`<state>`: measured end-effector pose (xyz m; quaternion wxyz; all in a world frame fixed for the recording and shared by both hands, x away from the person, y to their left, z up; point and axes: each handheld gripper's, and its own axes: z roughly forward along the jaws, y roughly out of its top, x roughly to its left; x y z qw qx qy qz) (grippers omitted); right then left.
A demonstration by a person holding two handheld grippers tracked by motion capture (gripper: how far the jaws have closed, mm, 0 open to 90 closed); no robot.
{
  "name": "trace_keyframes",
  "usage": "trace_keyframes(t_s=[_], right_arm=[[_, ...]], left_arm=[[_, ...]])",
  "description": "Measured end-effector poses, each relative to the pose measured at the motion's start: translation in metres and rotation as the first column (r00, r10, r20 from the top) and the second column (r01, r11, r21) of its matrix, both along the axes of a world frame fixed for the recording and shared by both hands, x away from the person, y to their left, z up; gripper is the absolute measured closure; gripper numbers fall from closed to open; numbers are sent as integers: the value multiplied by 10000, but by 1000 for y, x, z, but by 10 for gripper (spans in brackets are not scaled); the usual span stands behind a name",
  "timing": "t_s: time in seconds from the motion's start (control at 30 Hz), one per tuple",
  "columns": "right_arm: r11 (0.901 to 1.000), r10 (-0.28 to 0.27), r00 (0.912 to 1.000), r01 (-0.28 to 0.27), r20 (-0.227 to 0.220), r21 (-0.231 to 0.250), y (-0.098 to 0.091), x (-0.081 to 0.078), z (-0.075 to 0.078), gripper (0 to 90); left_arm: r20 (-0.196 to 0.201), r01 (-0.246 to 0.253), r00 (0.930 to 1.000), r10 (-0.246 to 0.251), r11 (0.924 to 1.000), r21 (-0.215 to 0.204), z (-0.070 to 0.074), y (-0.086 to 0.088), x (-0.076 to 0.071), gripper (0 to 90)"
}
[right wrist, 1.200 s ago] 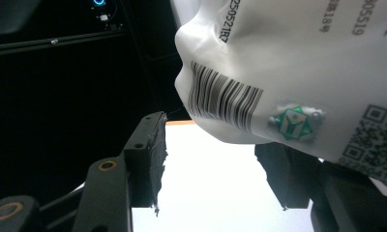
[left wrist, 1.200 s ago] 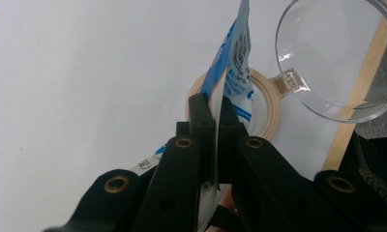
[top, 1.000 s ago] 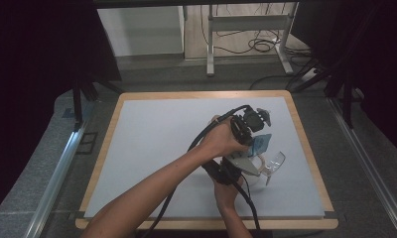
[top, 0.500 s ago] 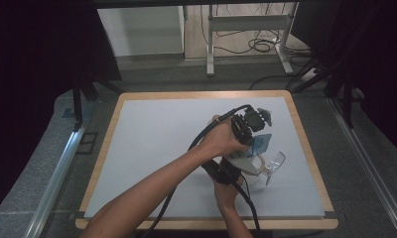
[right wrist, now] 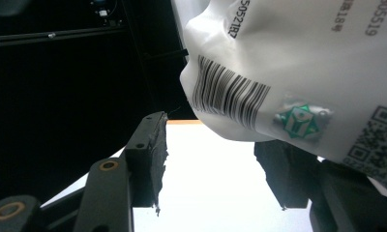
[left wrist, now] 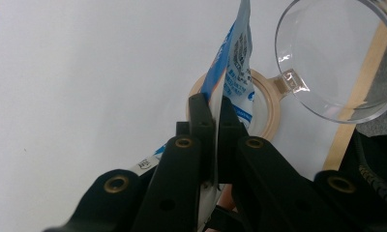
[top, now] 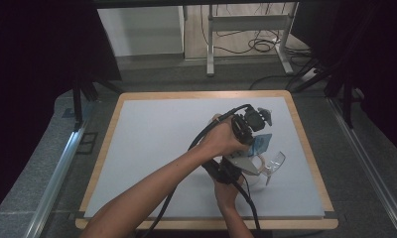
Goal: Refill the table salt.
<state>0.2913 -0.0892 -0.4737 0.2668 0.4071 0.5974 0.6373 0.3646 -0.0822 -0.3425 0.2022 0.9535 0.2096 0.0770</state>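
My left gripper [top: 256,135] [left wrist: 216,104] points down and is shut on a blue and white packet [top: 261,145] [left wrist: 237,53], which stands up between its pads. Under the packet a round container with a tan rim [left wrist: 269,104] sits on the table, its clear lid [left wrist: 332,53] [top: 275,162] swung open to one side. My right gripper [top: 250,168] [right wrist: 213,154] lies low beneath the left hand with its jaws apart and nothing visible between them. The packet's white back [right wrist: 288,63], with barcode and QR code, bulges just above those jaws and covers part of one.
The work surface is a pale board [top: 157,139] with a wooden border [top: 308,148], and the container sits near its right side. My left forearm [top: 152,188] crosses diagonally over the board. Black drapes and a desk frame [top: 246,22] stand beyond.
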Motion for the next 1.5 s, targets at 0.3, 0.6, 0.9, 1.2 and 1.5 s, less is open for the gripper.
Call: trace_keyframes(t_s=[0.3, 0.6, 0.9, 1.2, 1.5], right_arm=[[10000, -39, 10000, 39, -48, 4, -2, 0, -2, 463], [9986, -16, 9959, 64, -904, 527, -2, -8, 4, 467], [10000, -23, 10000, 23, -59, 82, -5, -1, -1, 467], [10000, -30, 10000, 31, -63, 92, -5, -1, -3, 467], [9998, 37, 9999, -35, -126, 174, -4, -2, -3, 467]], left_arm=[[-91, 69, 9999, -69, 10000, 27, -3, -2, 1, 900], [-70, 106, 9999, -106, 9999, 49, -2, -5, 1, 900], [-150, 141, 9998, -139, 9998, 116, -5, -6, 3, 900], [-186, 147, 9997, -144, 9997, 169, -8, -7, 3, 900], [-196, 140, 9997, -135, 9996, 242, -9, -7, 4, 900]])
